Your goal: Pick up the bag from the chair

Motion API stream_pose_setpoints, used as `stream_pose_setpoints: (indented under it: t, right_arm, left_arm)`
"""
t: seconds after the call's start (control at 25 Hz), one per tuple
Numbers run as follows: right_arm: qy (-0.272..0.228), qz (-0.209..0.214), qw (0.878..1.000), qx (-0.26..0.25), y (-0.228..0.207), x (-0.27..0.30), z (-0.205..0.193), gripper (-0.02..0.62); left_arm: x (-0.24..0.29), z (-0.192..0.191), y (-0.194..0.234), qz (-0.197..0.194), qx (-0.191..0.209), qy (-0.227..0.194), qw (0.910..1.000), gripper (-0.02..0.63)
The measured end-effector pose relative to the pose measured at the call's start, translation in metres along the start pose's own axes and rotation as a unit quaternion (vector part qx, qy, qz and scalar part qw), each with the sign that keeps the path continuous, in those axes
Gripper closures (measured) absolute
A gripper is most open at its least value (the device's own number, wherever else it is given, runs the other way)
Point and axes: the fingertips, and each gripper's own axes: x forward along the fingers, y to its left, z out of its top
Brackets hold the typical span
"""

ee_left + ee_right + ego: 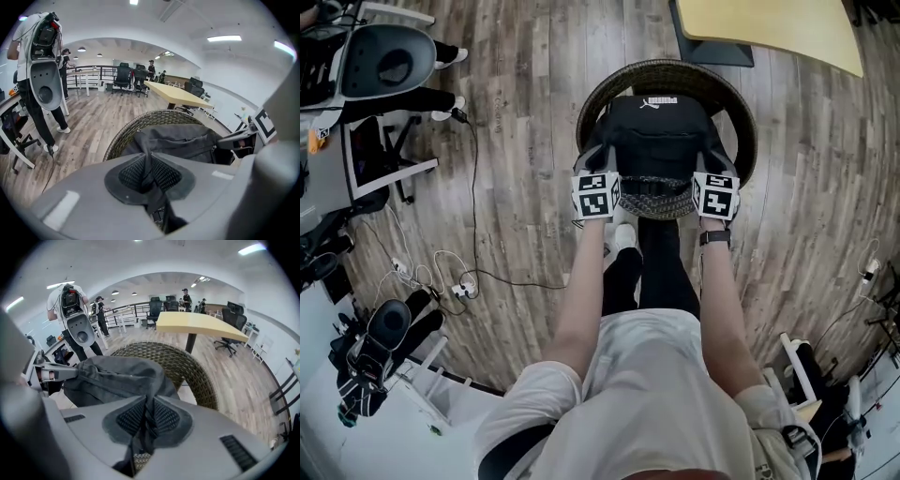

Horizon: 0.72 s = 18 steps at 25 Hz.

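Left claw [147,161] and right claw [148,404] clamped shut, pointing down.

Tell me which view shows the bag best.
The head view: nearly the whole bag shows from above, over the chair. The left gripper view shows one side of it and the fabric pinched in the left gripper; the right gripper view likewise, with the right gripper.

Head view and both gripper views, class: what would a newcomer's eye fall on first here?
The black bag dominates the middle of the head view, over the round wicker chair. The left gripper and the right gripper each have their jaws clamped on its dark fabric, one at each near corner. A pale yellow table lies beyond the chair at the top right.
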Motion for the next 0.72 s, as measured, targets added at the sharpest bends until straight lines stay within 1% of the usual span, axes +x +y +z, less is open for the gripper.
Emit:
stream_pose_setpoints:
  t: [0.16, 0.48, 0.72]
  right_arm:
    - [-0.026, -0.002, 1.0, -0.002, 0.002, -0.019, 0.018, 0.546]
    - [-0.066, -0.002, 0.997, 0.025, 0.01, -0.062, 0.039, 0.548]
    - [-0.1, -0.006, 0.995, 0.021, 0.017, -0.103, 0.058, 0.549]
  left_arm:
    - [-0.02, 0.02, -0.003, 0.0, 0.013, -0.027, 0.9996, 0.558]
    - [-0.065, 0.045, -0.01, 0.008, 0.013, -0.065, 0.9978, 0.559]
    - [-0.1, 0.063, -0.018, 0.008, 0.016, -0.094, 0.9954, 0.56]
